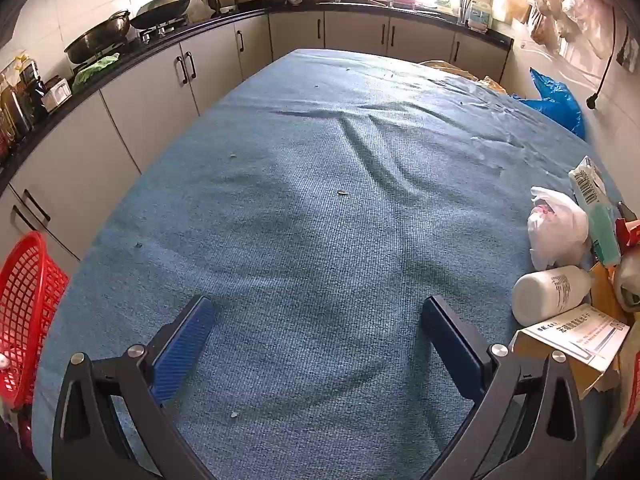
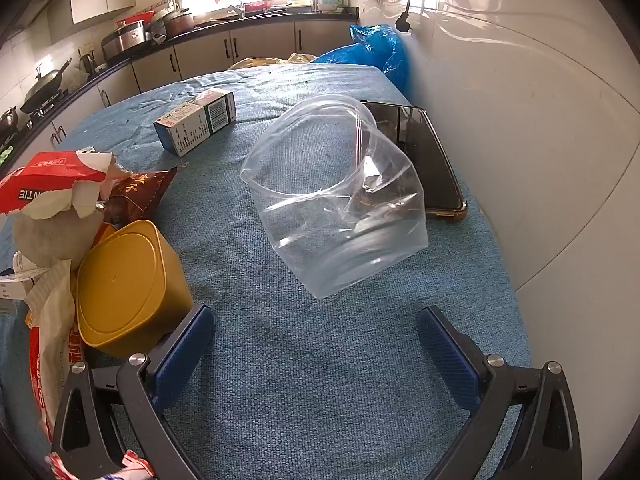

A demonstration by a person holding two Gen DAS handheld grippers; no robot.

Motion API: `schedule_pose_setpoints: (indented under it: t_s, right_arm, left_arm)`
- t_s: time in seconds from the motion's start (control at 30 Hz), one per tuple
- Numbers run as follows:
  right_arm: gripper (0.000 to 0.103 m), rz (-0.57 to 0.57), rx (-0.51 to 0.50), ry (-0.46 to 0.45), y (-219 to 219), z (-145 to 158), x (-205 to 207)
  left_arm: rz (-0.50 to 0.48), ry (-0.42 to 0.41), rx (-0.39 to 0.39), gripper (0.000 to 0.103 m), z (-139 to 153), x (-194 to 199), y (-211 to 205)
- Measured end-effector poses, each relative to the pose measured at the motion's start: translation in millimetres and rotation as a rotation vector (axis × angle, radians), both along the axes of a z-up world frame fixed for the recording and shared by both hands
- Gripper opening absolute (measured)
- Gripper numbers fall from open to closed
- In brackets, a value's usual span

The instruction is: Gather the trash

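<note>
Trash lies on a blue cloth-covered table [image 1: 320, 208]. In the left wrist view my left gripper [image 1: 316, 316] is open and empty over bare cloth; a white bottle [image 1: 548, 292], a white plastic bag [image 1: 560, 228] and a paper box [image 1: 580, 340] lie at its right. In the right wrist view my right gripper [image 2: 314, 324] is open and empty, just short of a clear plastic jar [image 2: 336, 200] lying on its side. A yellow tub [image 2: 128, 288], torn red wrappers [image 2: 52, 180] and a medicine box [image 2: 196, 120] lie to the left.
A red basket [image 1: 24, 312] stands off the table's left edge. A phone [image 2: 420, 156] lies by the white wall behind the jar. A blue bag [image 2: 376, 48] sits at the far corner. Kitchen counters [image 1: 168, 40] with woks ring the table.
</note>
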State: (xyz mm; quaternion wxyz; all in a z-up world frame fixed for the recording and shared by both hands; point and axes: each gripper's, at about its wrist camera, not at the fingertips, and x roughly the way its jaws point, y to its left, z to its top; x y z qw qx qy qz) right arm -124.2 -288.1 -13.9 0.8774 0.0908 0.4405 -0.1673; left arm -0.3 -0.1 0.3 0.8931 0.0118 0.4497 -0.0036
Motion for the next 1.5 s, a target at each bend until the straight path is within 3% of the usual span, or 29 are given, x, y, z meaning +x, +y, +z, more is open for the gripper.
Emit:
schedule_pose_setpoints:
  t_s: [1.5]
  right_arm:
    - [0.103, 0.0, 0.001, 0.005, 1.0, 0.6, -0.8]
  left_arm:
    - [-0.024, 0.016, 0.0, 0.103, -0.2, -2.5, 0.5]
